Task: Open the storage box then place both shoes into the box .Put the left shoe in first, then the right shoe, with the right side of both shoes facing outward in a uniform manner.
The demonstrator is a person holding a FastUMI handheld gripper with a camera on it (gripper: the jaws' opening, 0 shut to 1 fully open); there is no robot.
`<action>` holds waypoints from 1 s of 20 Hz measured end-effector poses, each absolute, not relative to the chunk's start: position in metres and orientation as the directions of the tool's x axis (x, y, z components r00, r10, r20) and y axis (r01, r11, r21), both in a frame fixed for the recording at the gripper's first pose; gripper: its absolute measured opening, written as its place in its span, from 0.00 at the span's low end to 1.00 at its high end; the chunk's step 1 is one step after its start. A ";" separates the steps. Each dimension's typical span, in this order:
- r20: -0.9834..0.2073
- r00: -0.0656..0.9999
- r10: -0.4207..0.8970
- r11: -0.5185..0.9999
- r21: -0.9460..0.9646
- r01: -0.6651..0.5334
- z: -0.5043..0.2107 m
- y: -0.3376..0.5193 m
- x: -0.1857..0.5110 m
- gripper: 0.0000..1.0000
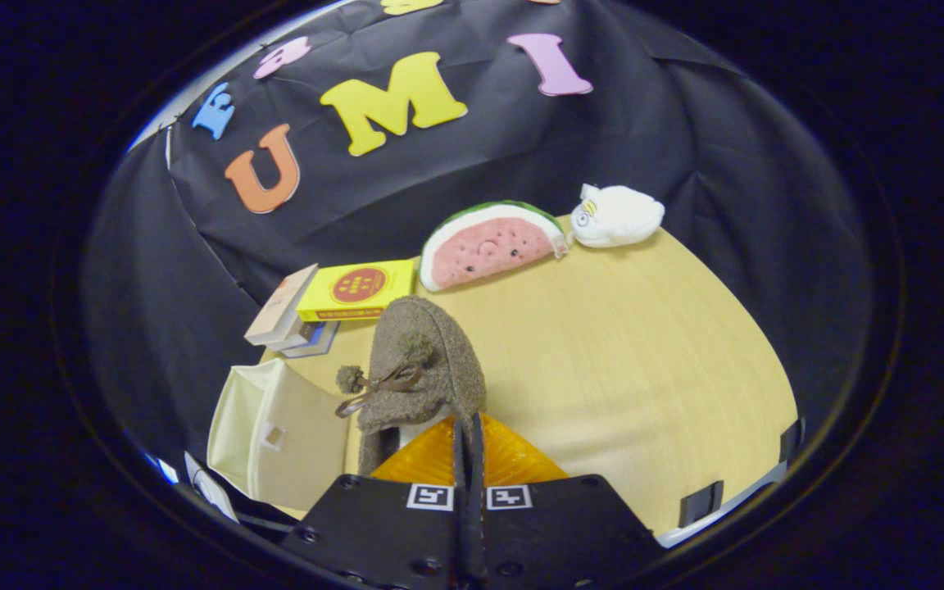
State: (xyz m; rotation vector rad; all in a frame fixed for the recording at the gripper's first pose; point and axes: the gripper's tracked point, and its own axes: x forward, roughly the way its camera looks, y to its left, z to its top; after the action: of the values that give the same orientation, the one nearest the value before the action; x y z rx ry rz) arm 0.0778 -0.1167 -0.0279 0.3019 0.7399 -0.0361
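Note:
My gripper [467, 430] is shut on a brown fuzzy shoe [423, 369], its two orange fingers [521, 463] pressed together on the shoe's rear edge. The shoe has a brown bow and pompoms on top, and its toe points away from me, toward the far side of the table. It seems to be held a little above the wooden table [619, 369]. A cream fabric storage box [275, 430] stands close to the left of the fingers, at the table's left edge. Whether the box is open I cannot tell.
Beyond the shoe lie a yellow book [357, 288] and a few stacked books [283, 315]. A watermelon plush [492, 244] and a white plush toy [615, 215] sit at the table's far edge. Black clips [701, 501] grip the near right rim.

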 end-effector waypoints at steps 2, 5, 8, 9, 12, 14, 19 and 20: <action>-0.648 0.756 0.096 0.953 0.279 0.118 -0.010 -0.075 0.081 0.00; -0.627 0.762 0.161 0.938 0.337 0.079 0.006 -0.013 0.083 0.00; -0.616 0.761 0.203 0.925 0.375 0.057 0.017 0.044 0.082 0.00; -0.612 0.762 0.210 0.922 0.383 0.054 0.019 0.061 0.083 0.00; -0.611 0.762 0.215 0.915 0.398 0.061 0.016 0.108 0.085 0.00; -0.612 0.763 0.208 0.910 0.407 0.078 0.008 0.131 0.087 0.00; -0.622 0.764 0.170 0.931 0.356 0.083 -0.018 0.174 0.100 0.00; -0.620 0.768 0.157 0.934 0.346 0.088 -0.024 0.179 0.100 0.00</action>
State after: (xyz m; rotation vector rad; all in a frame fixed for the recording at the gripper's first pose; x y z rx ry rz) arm 0.0998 0.1791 -0.0237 0.3707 0.6976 0.0386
